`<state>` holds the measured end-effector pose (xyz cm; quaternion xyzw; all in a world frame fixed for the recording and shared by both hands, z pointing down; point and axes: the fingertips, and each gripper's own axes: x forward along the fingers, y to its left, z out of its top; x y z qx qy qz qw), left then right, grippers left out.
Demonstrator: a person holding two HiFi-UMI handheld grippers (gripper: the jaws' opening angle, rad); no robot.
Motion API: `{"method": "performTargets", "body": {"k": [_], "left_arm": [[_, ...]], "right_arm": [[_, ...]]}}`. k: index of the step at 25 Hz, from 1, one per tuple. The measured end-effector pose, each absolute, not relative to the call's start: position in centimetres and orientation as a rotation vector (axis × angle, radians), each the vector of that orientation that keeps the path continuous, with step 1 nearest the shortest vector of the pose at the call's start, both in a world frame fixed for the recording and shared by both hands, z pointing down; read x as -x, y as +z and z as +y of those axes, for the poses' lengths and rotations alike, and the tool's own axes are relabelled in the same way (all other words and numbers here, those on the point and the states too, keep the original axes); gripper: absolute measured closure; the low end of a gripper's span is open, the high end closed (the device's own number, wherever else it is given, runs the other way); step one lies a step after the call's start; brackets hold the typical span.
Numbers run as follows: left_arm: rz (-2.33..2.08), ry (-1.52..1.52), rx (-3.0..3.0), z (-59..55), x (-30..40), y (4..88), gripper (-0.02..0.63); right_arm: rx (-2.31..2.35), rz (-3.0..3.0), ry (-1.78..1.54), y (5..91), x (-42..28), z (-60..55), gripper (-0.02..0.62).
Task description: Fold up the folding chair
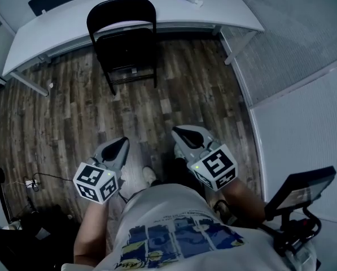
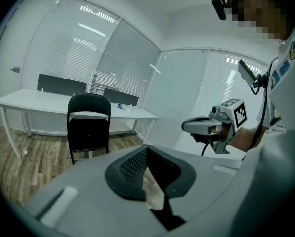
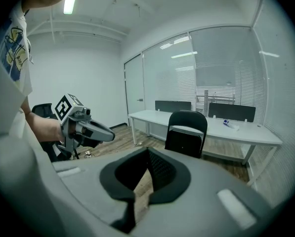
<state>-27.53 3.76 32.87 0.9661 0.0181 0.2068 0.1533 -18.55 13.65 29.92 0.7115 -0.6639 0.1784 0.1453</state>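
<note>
Head view is showing the folding chair (image 1: 123,38) standing at the white desk (image 1: 61,27), its back turned toward the person and well apart from both grippers across the wooden floor (image 1: 191,89). Its legs are looking spread, so it is probably standing open and the folding is not yet begun.

The person is holding the left gripper (image 1: 121,145) and the right gripper (image 1: 186,133) side by side in front of the body, both aiming toward the chair and slightly down. This is likely a ready pose, since nothing is lying within reach. Each gripper is keeping its jaws closed together on nothing, with only floor showing beyond them.

With the backrest facing this way, its top rail is probably offering the nearest place to grip once the person is standing closer.
</note>
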Motion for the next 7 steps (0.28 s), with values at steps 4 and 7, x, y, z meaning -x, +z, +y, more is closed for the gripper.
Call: {"method": "performTargets", "body": {"k": [4, 7], "left_arm": [[0.078, 0.593, -2.772, 5.9, 27.0, 32.0, 0.603], [0.116, 0.595, -2.771, 6.9, 26.2, 31.3, 0.603]], "right_arm": [[-2.070, -1.891, 0.512, 29.0, 18.1, 16.1, 0.592], [-2.096, -1.857, 0.517, 28.1, 17.7, 17.6, 0.592]]}}
